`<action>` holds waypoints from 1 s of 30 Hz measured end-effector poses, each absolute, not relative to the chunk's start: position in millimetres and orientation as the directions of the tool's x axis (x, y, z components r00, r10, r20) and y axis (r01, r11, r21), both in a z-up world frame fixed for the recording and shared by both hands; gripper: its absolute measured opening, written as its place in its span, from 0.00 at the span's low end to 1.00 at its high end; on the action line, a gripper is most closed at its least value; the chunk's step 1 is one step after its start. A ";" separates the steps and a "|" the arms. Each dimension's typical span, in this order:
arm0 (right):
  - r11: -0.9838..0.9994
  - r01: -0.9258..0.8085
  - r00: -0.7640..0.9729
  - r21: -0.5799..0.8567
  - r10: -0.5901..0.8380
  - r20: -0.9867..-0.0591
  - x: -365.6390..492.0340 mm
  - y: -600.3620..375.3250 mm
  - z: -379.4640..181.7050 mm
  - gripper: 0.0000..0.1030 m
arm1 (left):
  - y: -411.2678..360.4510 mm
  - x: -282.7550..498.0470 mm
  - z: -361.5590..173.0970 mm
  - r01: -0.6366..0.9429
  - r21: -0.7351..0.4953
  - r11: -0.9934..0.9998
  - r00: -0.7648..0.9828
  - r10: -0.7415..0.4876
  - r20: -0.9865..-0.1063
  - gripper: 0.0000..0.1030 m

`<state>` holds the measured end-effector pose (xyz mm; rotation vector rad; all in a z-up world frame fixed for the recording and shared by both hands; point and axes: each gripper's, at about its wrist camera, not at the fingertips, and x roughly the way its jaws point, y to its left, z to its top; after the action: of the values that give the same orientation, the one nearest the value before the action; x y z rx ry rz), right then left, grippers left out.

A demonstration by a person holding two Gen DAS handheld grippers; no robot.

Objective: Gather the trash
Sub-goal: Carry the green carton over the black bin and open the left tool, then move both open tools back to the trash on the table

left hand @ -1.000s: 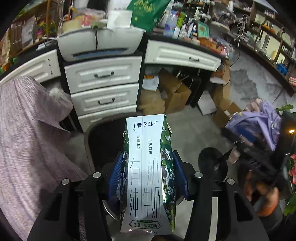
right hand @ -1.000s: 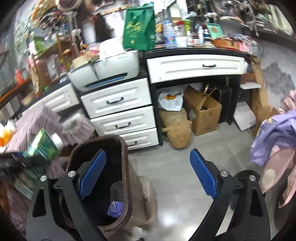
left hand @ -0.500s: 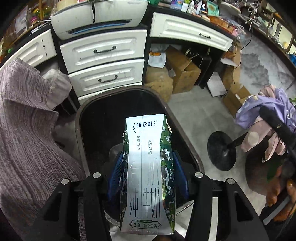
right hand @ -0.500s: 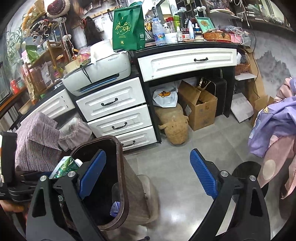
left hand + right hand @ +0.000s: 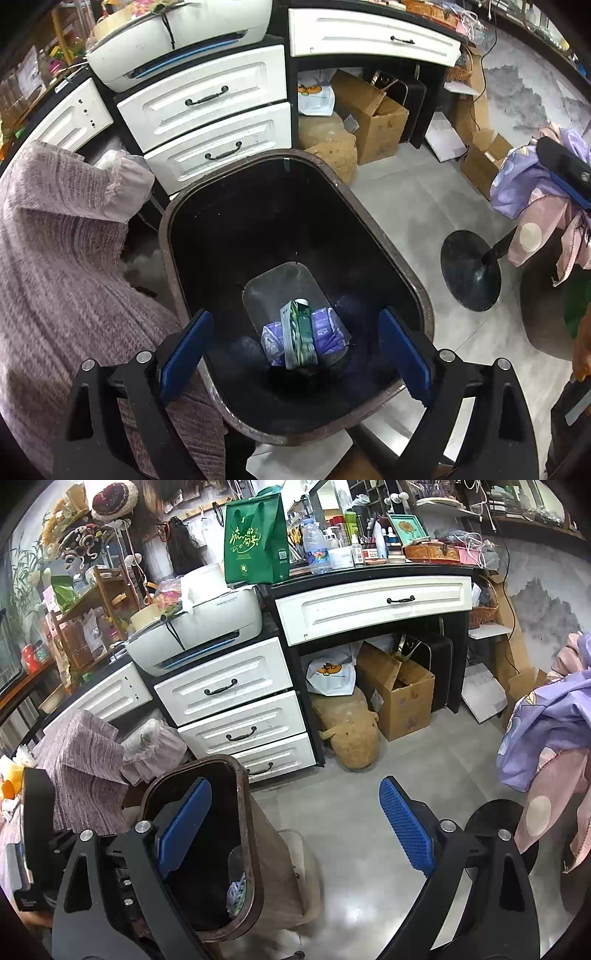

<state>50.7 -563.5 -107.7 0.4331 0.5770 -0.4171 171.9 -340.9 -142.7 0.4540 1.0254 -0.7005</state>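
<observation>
A green and white milk carton (image 5: 298, 334) lies at the bottom of the brown trash bin (image 5: 391, 251), on top of a purple wrapper (image 5: 328, 330). My left gripper (image 5: 295, 354) is open and empty, directly above the bin's mouth. My right gripper (image 5: 295, 830) is open and empty, held over the floor beside the bin (image 5: 255, 834); its left finger overlaps the bin's rim in that view. Some trash (image 5: 236, 893) shows inside the bin there.
White drawers (image 5: 236, 709) with a printer (image 5: 199, 631) on top stand behind the bin. A purple knitted cloth (image 5: 55, 258) hangs at left. Cardboard boxes (image 5: 402, 694) and a plush toy (image 5: 351, 731) sit under the desk. A black stand base (image 5: 469, 269) and clothes (image 5: 546, 716) are at right.
My left gripper opened and let go of the milk carton, which dropped to the bottom of the bin. The left gripper also tilted down over the bin. The right gripper hardly moved.
</observation>
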 end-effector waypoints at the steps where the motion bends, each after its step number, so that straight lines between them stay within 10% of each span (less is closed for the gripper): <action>1: 0.829 0.488 0.763 0.272 -0.254 -0.595 50.4 -563.3 -106.5 0.88 | -339.2 169.4 -139.0 0.712 0.022 0.702 0.343 -0.321 -0.883 0.87; 30: 0.952 0.177 0.873 0.251 -0.034 -0.487 77.5 -462.6 -38.3 0.91 | -131.8 82.5 -1.6 0.473 -0.014 0.881 0.692 -0.381 -0.613 0.95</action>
<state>77.5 -462.6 -38.3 0.2952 0.4989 -0.1120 82.5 -131.8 -1.6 0.1497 0.6491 -0.4794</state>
